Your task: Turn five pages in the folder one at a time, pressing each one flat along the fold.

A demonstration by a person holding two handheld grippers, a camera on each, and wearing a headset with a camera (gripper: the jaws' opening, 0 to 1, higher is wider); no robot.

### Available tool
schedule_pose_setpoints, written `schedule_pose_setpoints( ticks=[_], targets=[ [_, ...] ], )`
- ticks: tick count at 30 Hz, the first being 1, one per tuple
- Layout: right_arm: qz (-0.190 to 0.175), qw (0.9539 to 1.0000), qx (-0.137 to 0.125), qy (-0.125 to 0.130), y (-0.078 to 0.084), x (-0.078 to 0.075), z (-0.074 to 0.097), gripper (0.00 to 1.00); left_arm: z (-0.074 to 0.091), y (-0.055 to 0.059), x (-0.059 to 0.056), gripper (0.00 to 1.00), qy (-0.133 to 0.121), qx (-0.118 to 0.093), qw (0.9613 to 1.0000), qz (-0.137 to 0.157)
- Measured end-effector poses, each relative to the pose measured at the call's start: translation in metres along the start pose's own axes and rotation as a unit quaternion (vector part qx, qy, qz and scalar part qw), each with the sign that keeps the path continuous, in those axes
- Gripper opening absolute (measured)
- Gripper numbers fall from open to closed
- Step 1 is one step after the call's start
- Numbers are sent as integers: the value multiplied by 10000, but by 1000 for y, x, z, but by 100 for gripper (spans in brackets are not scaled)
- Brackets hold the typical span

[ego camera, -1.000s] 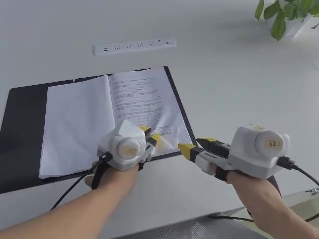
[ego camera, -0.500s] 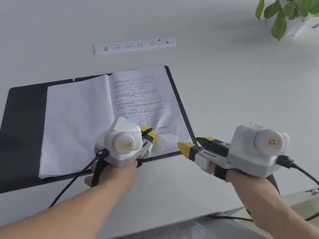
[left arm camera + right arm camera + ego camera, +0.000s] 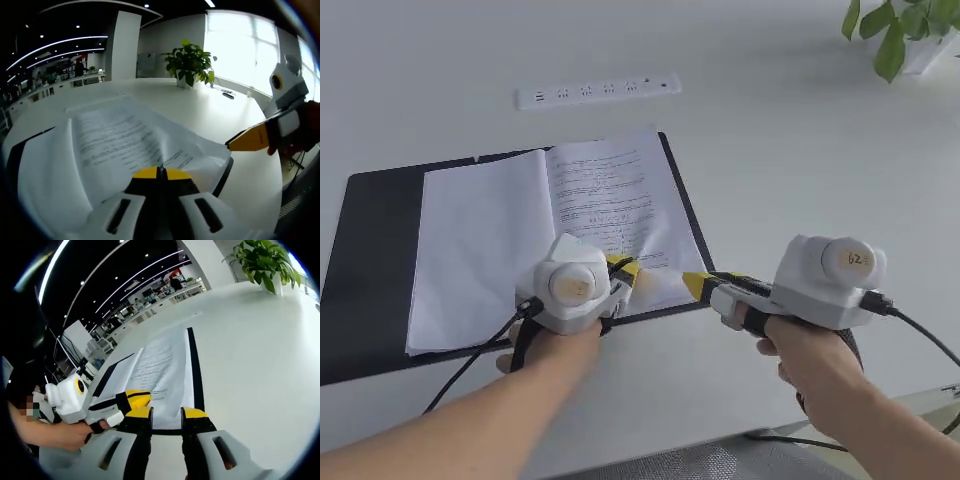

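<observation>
The folder (image 3: 375, 250) is lying open on the white counter (image 3: 790, 150), its black cover showing at the left and along the right edge. A blank sheet (image 3: 480, 250) is lying on its left half and a printed page (image 3: 605, 205) on its right half. The page's lower right corner is curling up off the sheets beneath it. The left gripper (image 3: 625, 270) is sitting at the page's bottom edge; in the left gripper view its yellow fingers (image 3: 147, 173) are pressing together on that edge, with the paper bulging just past them. The right gripper (image 3: 695, 285) is hovering just beside the folder's lower right corner, pointing left toward the left gripper. In the right gripper view its 2 fingers (image 3: 137, 412) are standing narrowly apart, holding nothing, with the folder's black edge lying beyond the gap. A white power strip (image 3: 598, 90) is lying on the counter behind the folder, well apart from it. A green plant (image 3: 895, 30) is standing at the far right corner.
</observation>
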State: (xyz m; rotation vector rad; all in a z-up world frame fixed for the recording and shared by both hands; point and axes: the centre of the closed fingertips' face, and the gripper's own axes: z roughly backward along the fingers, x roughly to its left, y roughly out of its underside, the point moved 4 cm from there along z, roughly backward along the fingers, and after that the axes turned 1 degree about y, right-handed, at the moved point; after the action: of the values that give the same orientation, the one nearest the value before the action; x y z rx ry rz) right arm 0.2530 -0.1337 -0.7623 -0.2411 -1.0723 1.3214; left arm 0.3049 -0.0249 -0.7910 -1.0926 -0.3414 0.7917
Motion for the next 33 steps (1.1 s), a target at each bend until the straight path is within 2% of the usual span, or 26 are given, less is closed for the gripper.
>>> schedule_pose_setpoints(
  ticks=[4,9,16,19,23,26,30,33],
  targets=[
    [-205,9997,132,6,4,0,-6,17,0,0,0,1,4,-4,10000,1],
    [-242,9996,112,89,5,1,-4,0,-1,0,1,1,16,-7,10000,28],
    [-374,9992,-22,114,7,0,-5,0,0,0,2,1,9,15,10000,94],
    [-349,9993,-84,129,5,1,-4,0,0,-1,1,3,27,4,9991,430],
    [-393,9991,-83,124,4,2,-4,0,4,-3,1,5,110,113,9981,598],
    [-400,9991,-152,66,0,9,-3,0,9,-3,-3,13,233,163,9964,802],
    [-338,9991,-247,-91,-6,23,0,0,24,0,1,14,160,363,9954,868],
    [-273,9987,-316,-278,-11,36,3,0,39,2,6,16,167,420,9945,949]
  ],
)
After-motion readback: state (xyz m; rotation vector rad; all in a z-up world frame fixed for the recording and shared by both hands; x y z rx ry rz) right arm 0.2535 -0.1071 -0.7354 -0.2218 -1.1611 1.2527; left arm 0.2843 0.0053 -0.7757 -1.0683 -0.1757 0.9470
